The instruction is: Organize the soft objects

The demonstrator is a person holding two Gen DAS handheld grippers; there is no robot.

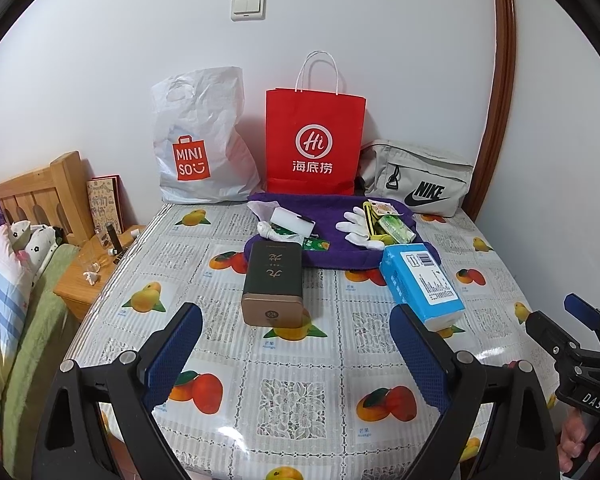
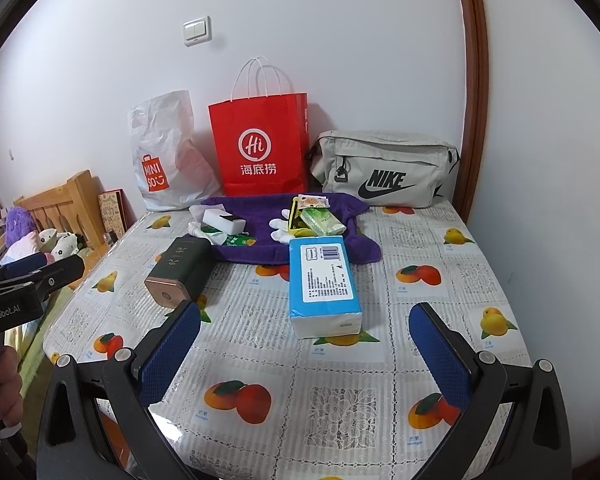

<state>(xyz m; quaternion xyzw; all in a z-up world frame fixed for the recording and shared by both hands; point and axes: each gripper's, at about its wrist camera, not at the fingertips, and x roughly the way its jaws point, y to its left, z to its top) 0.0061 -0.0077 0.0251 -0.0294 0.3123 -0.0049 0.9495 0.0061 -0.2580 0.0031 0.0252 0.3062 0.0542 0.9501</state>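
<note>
Hovering over the near edge of the table (image 2: 340, 372), you hold both grippers with their jaws spread wide and nothing between them. The fruit-print cloth of the table fills the space under and ahead of the jaws. Far beyond the jaws, against the wall, stand the red paper bag (image 2: 260, 148), the white plastic bag (image 2: 168, 160) on its left and the grey Nike pouch (image 2: 384, 168) on its right. In front of those lies the purple towel (image 2: 260, 220), well ahead of both jaws, with white gloves (image 2: 280, 229), a green tissue pack (image 2: 324, 222) and other small packets resting on it. The blue tissue pack (image 2: 324, 284) lies straight ahead of your right gripper (image 2: 304, 354), between its jaws in line but apart from them, its far end touching the towel's edge. The dark tin box (image 1: 273, 282) lies straight ahead of your left gripper (image 1: 298, 354), just beyond the fingertips.
</note>
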